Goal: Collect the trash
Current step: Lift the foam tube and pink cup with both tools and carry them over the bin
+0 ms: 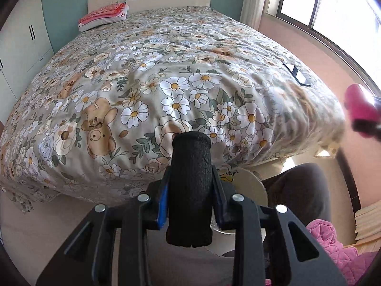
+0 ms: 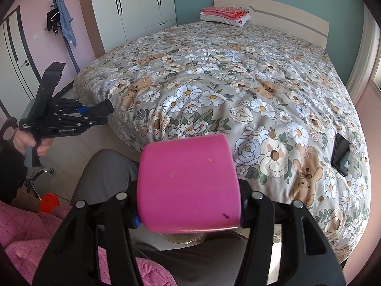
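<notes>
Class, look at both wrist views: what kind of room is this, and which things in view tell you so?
Most likely a home bedroom: a large bed under a floral quilt, a folded pillow stack at the headboard, and a white wardrobe against the wall.

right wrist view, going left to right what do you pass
hanging clothes → left gripper shut on a black cloth item → pink roll clamped in the right gripper → folded pink bedding at the headboard → black phone lying on the floral bedspread

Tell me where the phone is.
The phone lies flat on the floral bedspread near the bed's right edge; the left wrist view shows it too, by the window side.
</notes>
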